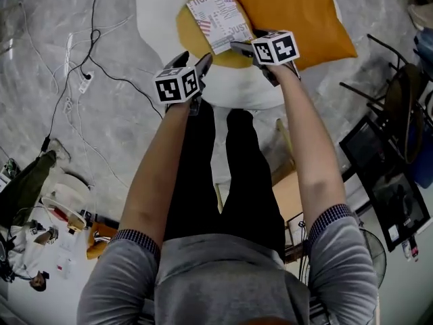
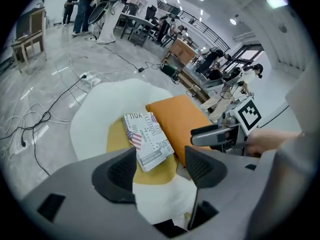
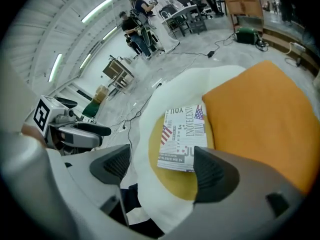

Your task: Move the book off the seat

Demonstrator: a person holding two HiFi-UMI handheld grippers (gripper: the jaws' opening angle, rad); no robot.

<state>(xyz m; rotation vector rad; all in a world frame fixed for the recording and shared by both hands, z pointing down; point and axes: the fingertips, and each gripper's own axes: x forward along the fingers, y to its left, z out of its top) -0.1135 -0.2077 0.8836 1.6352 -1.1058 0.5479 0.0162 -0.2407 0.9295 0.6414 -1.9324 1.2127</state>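
A book [image 1: 216, 19] with a newsprint cover and a flag print lies flat on the yellow centre of a white egg-shaped seat [image 1: 159, 12]. It lies next to an orange cushion [image 1: 298, 12]. My left gripper [image 1: 194, 61] hovers open at the seat's near edge, short of the book. My right gripper [image 1: 245, 40] is open just beside the book's near right corner. The left gripper view shows the book [image 2: 148, 140] beyond the open left gripper [image 2: 159, 164], apart from it. In the right gripper view the book [image 3: 183, 136] lies ahead of the right gripper [image 3: 162, 166], whose jaws are empty.
Cables and a power strip [image 1: 84, 82] trail over the grey floor left of the seat. Black frames and boards [image 1: 385, 175] lean at the right, and a wooden chair [image 1: 287, 195] stands by my legs. People stand at desks [image 2: 85, 4] far behind.
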